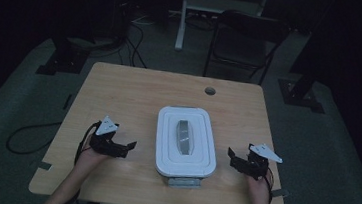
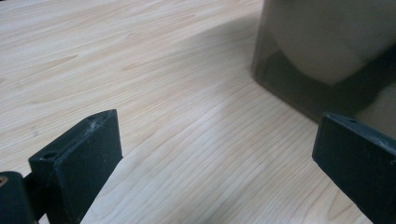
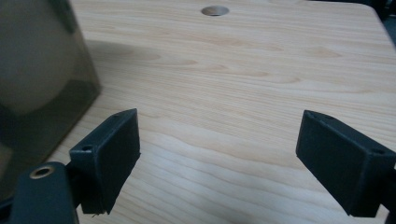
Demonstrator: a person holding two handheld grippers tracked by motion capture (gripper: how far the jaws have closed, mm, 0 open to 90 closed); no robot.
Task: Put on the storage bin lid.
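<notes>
The left gripper (image 1: 123, 146) rests near the front edge of the tabletop (image 1: 134, 92), held by the left hand (image 1: 90, 157). Its jaws are spread wide, with nothing between them, and point toward the box (image 1: 185, 142). In the left gripper view, bare wood lies between the jaws, and the box's smoky lower wall (image 2: 299, 88) stands just beyond the right jaw, apart from it.

The right gripper (image 1: 236, 160), held by the right hand (image 1: 260, 182), sits on the opposite side of the box, also near the front edge. Its jaws are likewise spread and empty. In the right gripper view, the box wall (image 3: 42, 84) stands at the far left, just beside the left jaw; whether they touch cannot be told. Open wood extends ahead to the round hole (image 3: 215, 10) near the far edge.

The box stands at the centre of the tabletop, closer to the front edge than to the far one. Its white lid (image 1: 168, 131) is on, with a grey handle (image 1: 183, 137) along the middle. A strip of clear wood separates each gripper from the box's sides.

Beyond the box, the tabletop is open up to the hole (image 1: 210, 91). Past the far edge stand a chair (image 1: 245, 38) and cables (image 1: 134, 47) on the floor.
</notes>
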